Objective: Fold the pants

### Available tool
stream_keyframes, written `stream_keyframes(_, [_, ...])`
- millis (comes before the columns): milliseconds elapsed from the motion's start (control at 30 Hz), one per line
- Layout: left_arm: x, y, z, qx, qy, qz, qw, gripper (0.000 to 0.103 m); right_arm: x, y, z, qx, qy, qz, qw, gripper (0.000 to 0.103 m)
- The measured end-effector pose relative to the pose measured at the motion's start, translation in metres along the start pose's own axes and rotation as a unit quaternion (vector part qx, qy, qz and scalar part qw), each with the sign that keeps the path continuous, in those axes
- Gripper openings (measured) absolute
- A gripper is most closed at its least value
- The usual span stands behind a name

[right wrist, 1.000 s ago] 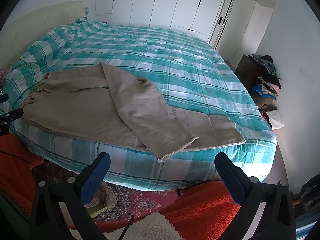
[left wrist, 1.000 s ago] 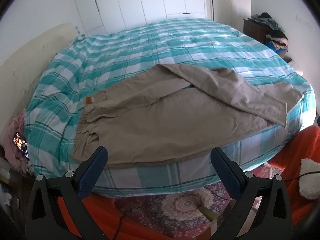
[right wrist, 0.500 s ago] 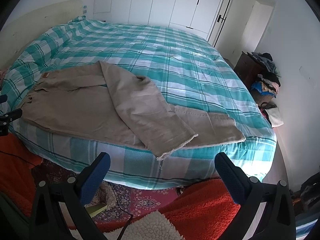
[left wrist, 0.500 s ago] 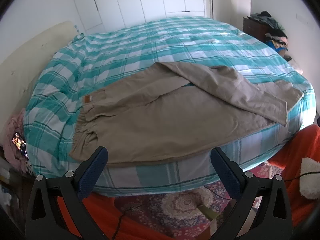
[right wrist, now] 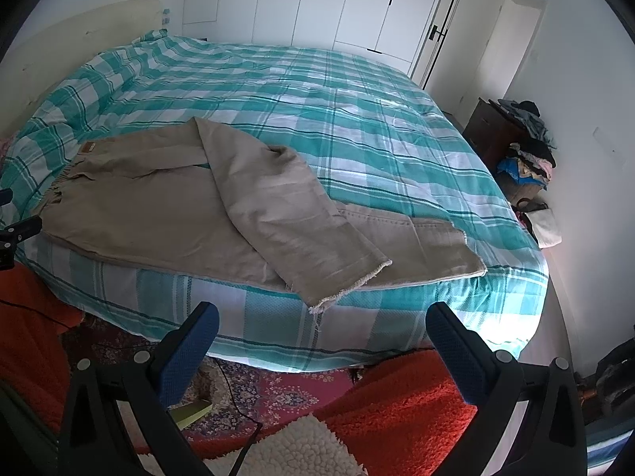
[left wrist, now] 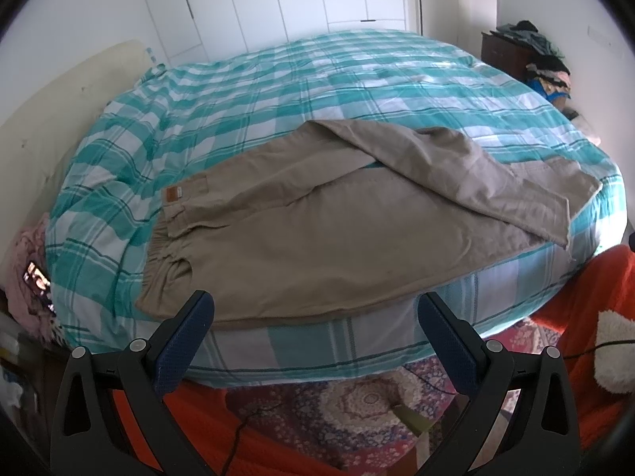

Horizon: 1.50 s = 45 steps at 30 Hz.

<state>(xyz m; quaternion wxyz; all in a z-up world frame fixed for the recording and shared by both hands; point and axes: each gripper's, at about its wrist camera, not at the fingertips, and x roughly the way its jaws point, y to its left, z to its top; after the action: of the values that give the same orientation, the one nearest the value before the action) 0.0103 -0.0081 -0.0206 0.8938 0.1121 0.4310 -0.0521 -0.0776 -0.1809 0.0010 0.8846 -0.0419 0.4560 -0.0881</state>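
Lying along the near edge of a bed (left wrist: pixel 317 79) covered in a teal-and-white checked quilt, beige pants (left wrist: pixel 301 238) rest flat with one leg (right wrist: pixel 285 214) crossed diagonally over the other, its frayed hem just past the mattress edge. The left hand-held gripper (left wrist: pixel 315 317) hangs spread wide and empty in front of the waistband (left wrist: pixel 162 254) end, clear of the fabric. The right hand-held gripper (right wrist: pixel 323 329) is likewise agape below the hems, holding nothing, above an orange rug (right wrist: pixel 397 404).

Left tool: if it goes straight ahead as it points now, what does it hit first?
Probably the khaki pants near the bed's front edge: the open left tool frames their near hem, nothing between. If the line runs lower, it meets the checked bedspread first; depth is unclear.
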Motion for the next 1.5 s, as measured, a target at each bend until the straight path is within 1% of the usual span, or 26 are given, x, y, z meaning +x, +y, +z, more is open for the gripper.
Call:
stream_keyframes(333, [0.0,-0.002,0.001,-0.003,-0.001,-0.006,1.0,0.103,0.0,0.0,0.0,0.001,-0.001,0.0,1.0,0.103])
stream_keyframes(500, [-0.001,-0.002,0.004,-0.016,-0.003,-0.021,0.9997,0.103,-0.008,-0.001,0.004,0.0,-0.022,-0.007,1.0,0.103])
stream_keyframes(600, [-0.003,0.001,0.007,-0.029,-0.005,-0.032,0.9991,0.103,-0.013,-0.001,0.002,0.005,-0.031,0.0,1.0,0.103])
stream_keyframes(767, [-0.002,0.001,0.011,-0.044,-0.009,-0.039,0.9982,0.103,-0.01,0.001,-0.003,0.01,-0.022,0.011,1.0,0.103])
stream_keyframes(1033, [-0.007,-0.004,0.012,-0.028,-0.026,-0.041,0.9984,0.103,-0.007,0.0,-0.004,0.017,-0.021,0.016,1.0,0.103])
stream_keyframes(1267, [-0.008,-0.005,0.013,-0.022,-0.032,-0.042,0.9984,0.103,-0.007,0.002,-0.005,0.016,-0.02,0.018,1.0,0.103])
stream_keyframes(1400, [-0.009,-0.007,0.013,-0.013,-0.031,-0.048,0.9983,0.102,-0.007,0.002,-0.005,0.015,-0.021,0.017,1.0,0.103])
stream_keyframes(1500, [-0.007,-0.008,0.012,-0.011,-0.022,-0.059,0.9979,0.102,-0.006,0.003,-0.005,0.016,-0.02,0.018,1.0,0.103])
